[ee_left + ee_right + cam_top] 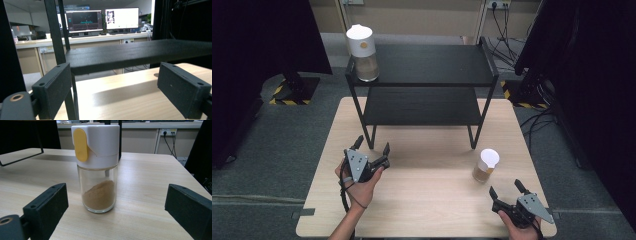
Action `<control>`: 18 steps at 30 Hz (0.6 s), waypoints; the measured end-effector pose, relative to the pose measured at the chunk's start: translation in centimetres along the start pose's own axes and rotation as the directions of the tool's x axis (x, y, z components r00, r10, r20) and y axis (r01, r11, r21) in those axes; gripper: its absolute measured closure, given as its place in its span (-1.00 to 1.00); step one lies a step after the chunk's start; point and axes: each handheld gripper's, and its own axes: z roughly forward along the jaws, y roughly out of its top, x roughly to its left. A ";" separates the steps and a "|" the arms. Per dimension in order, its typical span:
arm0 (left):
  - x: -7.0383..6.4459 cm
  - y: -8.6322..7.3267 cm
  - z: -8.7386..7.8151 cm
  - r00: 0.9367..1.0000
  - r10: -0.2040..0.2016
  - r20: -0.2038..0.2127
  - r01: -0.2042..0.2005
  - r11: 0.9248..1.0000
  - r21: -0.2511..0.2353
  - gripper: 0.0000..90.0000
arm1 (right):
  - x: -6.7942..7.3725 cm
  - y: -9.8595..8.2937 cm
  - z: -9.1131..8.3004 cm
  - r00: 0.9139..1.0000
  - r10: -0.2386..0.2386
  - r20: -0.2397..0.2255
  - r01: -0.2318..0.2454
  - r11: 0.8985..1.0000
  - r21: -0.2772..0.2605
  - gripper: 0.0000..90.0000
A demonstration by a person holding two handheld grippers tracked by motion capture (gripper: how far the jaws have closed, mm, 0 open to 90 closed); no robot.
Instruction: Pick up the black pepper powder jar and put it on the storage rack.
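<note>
Standing upright on the tabletop (427, 185), the spice jar (486, 166) is being faced by the right gripper (509, 192), lying at its eleven o'clock; fingers (46, 207) are being held apart, empty. The left gripper (372, 147), also spread, is being held farther off.

2 spice jars (486, 165) (362, 52), 1 black shelf rack (427, 82), 1 table (422, 200), 2 hand-held grippers (372, 148) (505, 190).
</note>
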 end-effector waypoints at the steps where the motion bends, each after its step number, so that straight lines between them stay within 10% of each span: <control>1: 0.0 0.0 0.0 1.000 0.000 0.000 0.000 1.000 0.000 -0.73 | 0.0 0.0 0.0 1.000 0.000 0.000 0.000 1.000 0.000 -0.89; 18: -0.4 -2.2 0.1 1.000 -0.005 0.007 0.004 0.996 0.090 -0.73 | 0.0 -0.1 0.0 1.000 -0.002 -0.003 0.002 1.000 -0.003 -0.89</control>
